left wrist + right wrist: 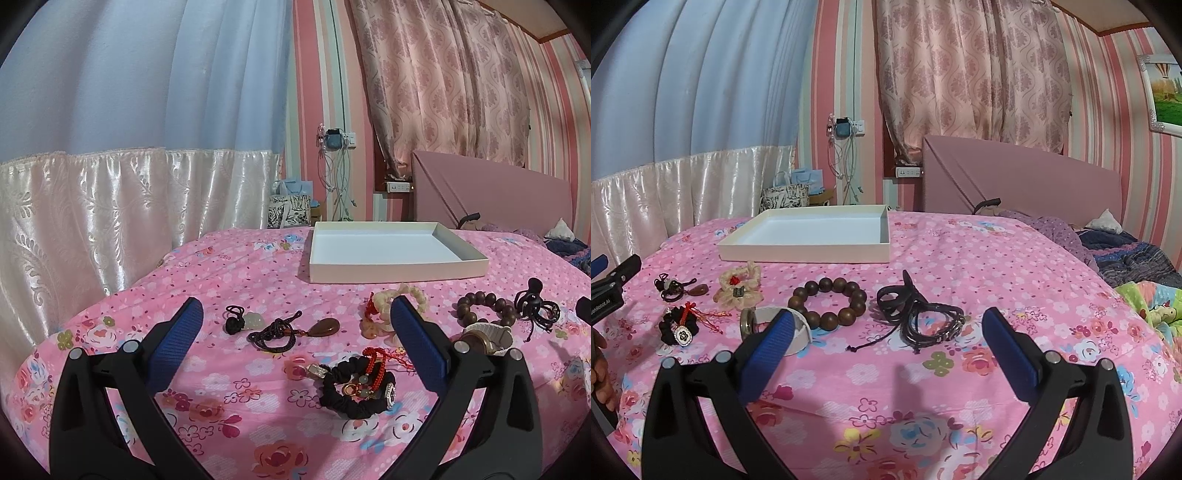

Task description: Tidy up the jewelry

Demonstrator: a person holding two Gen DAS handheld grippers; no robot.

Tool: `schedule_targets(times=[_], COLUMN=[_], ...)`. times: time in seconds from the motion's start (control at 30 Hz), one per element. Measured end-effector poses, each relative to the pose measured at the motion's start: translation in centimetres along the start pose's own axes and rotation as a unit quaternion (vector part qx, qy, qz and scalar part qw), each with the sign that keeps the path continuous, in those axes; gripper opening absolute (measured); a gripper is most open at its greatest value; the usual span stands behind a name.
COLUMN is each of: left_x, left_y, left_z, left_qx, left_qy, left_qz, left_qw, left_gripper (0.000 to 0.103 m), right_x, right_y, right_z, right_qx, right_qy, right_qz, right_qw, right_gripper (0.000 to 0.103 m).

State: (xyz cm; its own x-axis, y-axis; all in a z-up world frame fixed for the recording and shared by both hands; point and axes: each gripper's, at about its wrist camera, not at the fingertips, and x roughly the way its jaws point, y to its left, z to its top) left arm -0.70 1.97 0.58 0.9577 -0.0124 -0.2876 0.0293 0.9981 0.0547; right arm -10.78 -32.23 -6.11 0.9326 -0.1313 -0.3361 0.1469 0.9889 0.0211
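Left tool [297, 325] jaws wide, empty, above the bed; right tool [888, 325] likewise. Nothing picked yet, white tray [397, 271] empty at 12 o'clock. Jewelry scattered on the floral bedspread [240, 398]: dark corded pendant [291, 330], black scrunchie with charms [354, 387], glossy wooden bead bracelet [829, 304], black leather cords [923, 317]. Next, probably: pinch one soft piece, carry to tray.

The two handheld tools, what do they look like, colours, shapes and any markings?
Both look alike. The left tool and the right tool each have two curved black plastic arms with silver round pivot pins and flat, ribbed blue pads on the fingers. White lettering runs along the left tool's black body, cut off at the right view's edge. No cables or sleeves show.
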Motion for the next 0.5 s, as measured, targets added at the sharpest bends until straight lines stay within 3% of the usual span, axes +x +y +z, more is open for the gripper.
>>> schedule_targets(times=[0.5], left_x=[0.24], left_y=[0.0], left_z=[0.1], left_qx=[0.001], left_qy=[0.005], left_qz=[-0.001], left_qw=[1.0], left_gripper=[0.1], right_x=[0.03], right_y=[0.01], right_z=[0.02], right_qx=[0.0], right_qy=[0.001], right_qz=[0.001], right_qw=[1.0], right_gripper=[0.101])
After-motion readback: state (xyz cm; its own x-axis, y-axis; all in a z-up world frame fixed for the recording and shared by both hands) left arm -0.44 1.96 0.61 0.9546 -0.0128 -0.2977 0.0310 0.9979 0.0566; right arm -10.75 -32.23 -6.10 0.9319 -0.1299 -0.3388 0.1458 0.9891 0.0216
